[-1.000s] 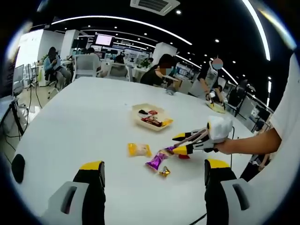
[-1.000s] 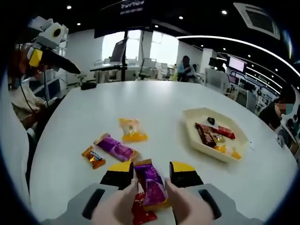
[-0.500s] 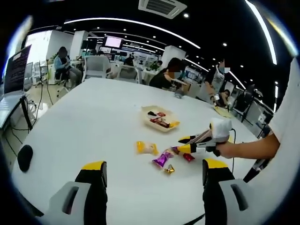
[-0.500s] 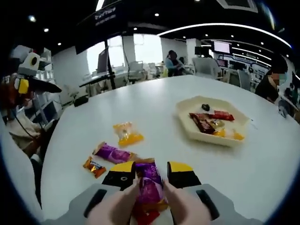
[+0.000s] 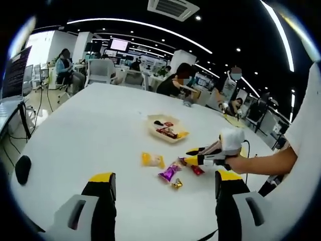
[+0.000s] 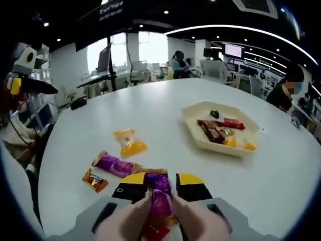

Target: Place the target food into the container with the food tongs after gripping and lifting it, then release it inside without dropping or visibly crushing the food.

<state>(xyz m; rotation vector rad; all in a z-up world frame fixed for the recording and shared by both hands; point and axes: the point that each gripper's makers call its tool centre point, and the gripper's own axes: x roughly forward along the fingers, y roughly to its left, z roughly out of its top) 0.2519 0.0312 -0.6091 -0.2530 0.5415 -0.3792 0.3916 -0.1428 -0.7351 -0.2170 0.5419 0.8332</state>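
While your left gripper (image 5: 163, 193) hangs over the white desk (image 5: 90, 130) with its jaws wide apart and nothing between them, the left gripper view looks across to the tray (image 5: 165, 128), the landmark for everything else. On the near side of the tray lie a yellow packet (image 5: 152, 160), a purple candy (image 5: 169, 172) and a small orange candy (image 5: 176, 184). Your right gripper (image 5: 193, 156) reaches in from the right, its yellow tips at a red sweet (image 5: 197, 170) just short of the tray, with your hand (image 5: 241, 163) behind it.

From the right gripper view, your right gripper (image 6: 161, 184) has its jaws clamped on a purple sweet (image 6: 161, 193), which sits upright between the tongs' two pale arms, a red wrapper touching it below. The tray (image 6: 200, 140) stands ahead and to the right, holding dark, red and yellow sweets. Left of the tray lie the yellow packet (image 6: 129, 142), the purple candy (image 6: 113, 163) and the orange candy (image 6: 94, 179), all apart from one another.
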